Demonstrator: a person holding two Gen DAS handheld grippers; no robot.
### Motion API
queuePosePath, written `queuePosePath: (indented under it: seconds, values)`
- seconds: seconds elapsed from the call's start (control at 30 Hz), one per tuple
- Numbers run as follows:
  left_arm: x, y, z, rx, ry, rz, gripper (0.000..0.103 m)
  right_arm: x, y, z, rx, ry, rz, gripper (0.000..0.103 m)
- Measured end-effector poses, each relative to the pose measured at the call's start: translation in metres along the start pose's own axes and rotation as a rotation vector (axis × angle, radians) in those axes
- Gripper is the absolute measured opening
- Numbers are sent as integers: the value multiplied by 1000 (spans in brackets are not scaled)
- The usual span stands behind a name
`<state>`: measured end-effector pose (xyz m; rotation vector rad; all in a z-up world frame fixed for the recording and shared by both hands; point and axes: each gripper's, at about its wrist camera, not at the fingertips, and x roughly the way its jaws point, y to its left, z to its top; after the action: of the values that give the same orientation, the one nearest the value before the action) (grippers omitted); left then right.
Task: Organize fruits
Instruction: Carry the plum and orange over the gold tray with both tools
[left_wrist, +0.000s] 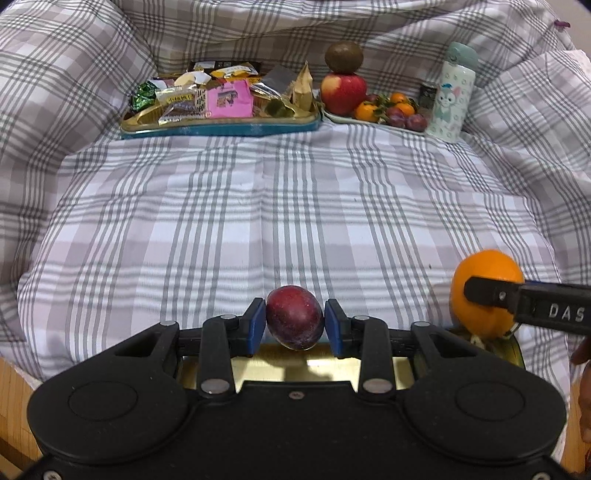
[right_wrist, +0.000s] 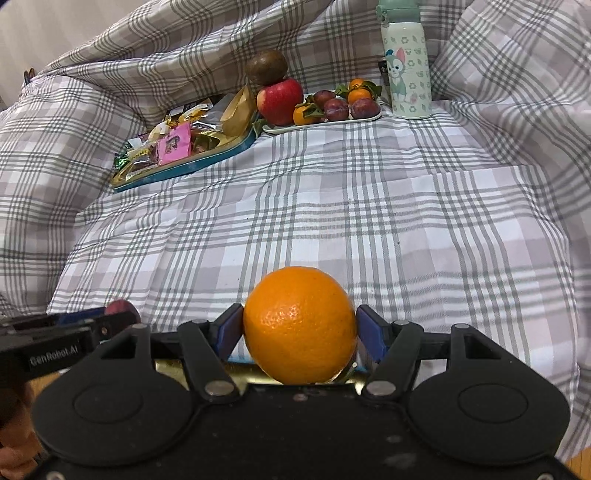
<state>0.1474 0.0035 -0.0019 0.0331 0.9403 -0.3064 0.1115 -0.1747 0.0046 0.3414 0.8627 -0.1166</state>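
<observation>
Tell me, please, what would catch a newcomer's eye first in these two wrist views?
First the fruit held up close: the right gripper clamps a large orange, and the left gripper clamps a dark red plum, both over the near edge of the plaid cloth. Next, at the far end, a white plate heaped with fruit, a brown fruit perched on a red apple.

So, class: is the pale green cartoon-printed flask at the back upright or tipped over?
Upright. The pale green cartoon-printed flask stands on its base on the checked cloth, cap uppermost, beside the white fruit plate.
</observation>
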Motion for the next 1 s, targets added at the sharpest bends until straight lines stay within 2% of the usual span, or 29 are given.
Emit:
queuePosePath:
  seconds: [0.43, 1.0]
  values:
    - [-6, -11, -33, 8, 41, -13, 43, -28, 0, -36, 10, 26, 3, 70]
    - [7, -11, -37, 13, 85, 8, 42, -15, -6, -49, 25, 81, -20, 70]
